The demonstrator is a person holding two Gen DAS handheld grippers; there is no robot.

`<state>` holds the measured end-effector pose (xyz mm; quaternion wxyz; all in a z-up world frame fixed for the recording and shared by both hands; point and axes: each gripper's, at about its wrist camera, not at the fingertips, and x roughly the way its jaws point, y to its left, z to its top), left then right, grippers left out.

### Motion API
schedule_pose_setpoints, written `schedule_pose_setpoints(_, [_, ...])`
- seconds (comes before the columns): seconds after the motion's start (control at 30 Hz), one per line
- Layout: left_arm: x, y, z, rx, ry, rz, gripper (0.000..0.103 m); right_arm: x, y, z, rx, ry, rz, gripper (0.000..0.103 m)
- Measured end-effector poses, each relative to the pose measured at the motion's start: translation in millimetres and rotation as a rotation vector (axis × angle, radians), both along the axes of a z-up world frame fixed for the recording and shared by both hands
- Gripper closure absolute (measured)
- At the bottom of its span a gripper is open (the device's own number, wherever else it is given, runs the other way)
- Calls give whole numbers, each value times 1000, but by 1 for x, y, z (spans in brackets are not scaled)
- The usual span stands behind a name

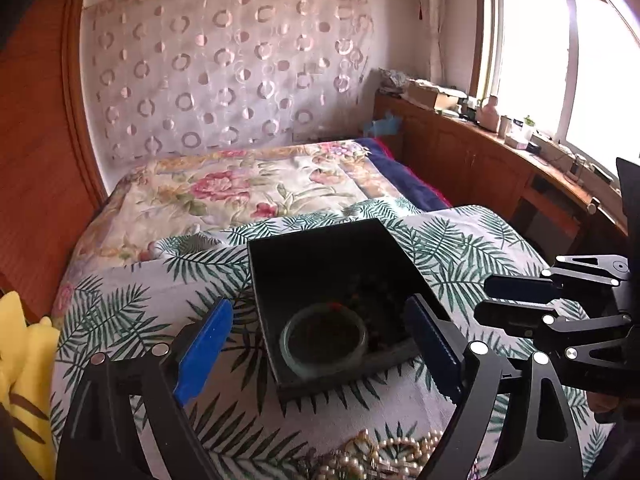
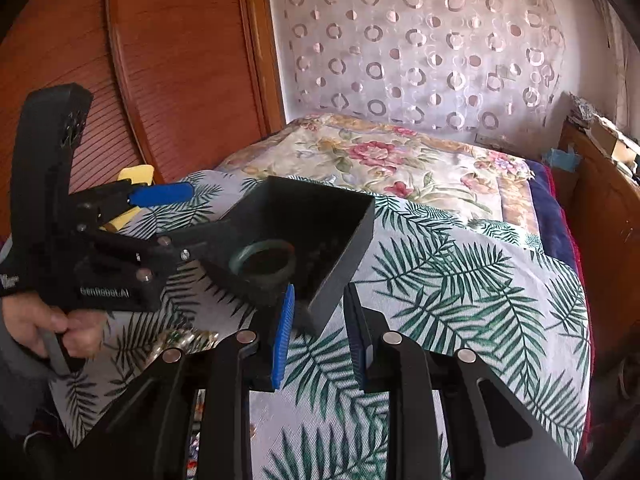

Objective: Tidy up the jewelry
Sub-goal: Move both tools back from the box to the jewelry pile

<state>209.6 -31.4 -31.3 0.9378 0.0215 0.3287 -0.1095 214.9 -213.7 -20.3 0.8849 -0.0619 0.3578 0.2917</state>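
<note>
A black open box (image 1: 320, 256) stands on the leaf-print cloth (image 1: 460, 248). Inside lie a pale green jade bangle (image 1: 324, 366) and dark red beads (image 1: 374, 344). My left gripper (image 1: 320, 344) is open, its blue fingers wide on either side of the box's near end, holding nothing. A heap of pearl and gold necklaces (image 1: 380, 456) lies just in front of it. My right gripper (image 2: 318, 332) is open and empty, just right of the box (image 2: 344, 240). The bangle (image 2: 262, 262) shows in the right wrist view. The left gripper (image 2: 172, 216) reaches over the box's left side.
The cloth (image 2: 460, 292) covers the foot of a bed with a floral quilt (image 1: 240, 188). A wooden wardrobe (image 2: 180, 60) stands at left, a wooden cabinet with clutter (image 1: 480, 148) under the window at right. A yellow object (image 1: 24, 360) lies at the cloth's left edge.
</note>
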Motion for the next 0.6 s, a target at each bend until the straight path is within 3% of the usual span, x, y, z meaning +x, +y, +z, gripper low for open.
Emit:
schedule_pose_setpoints(0.13, [-29,8,1,11,-40,9,8,-26,-2,0,16,-25,9,75])
schedule_pose_setpoints(0.4, [-76,27,-15,-21,-16,11,8,-66,2,-18,27,-23,19,75])
schedule_pose_setpoints(0.53, [-96,34,-19,-19,-22,18,8,-79,6,-28,21,-13,22,55])
schedule_pose_setpoints(0.6, [-103,37,-20,-27,-17,19,8,-85,7,-33,17,-6,32,51])
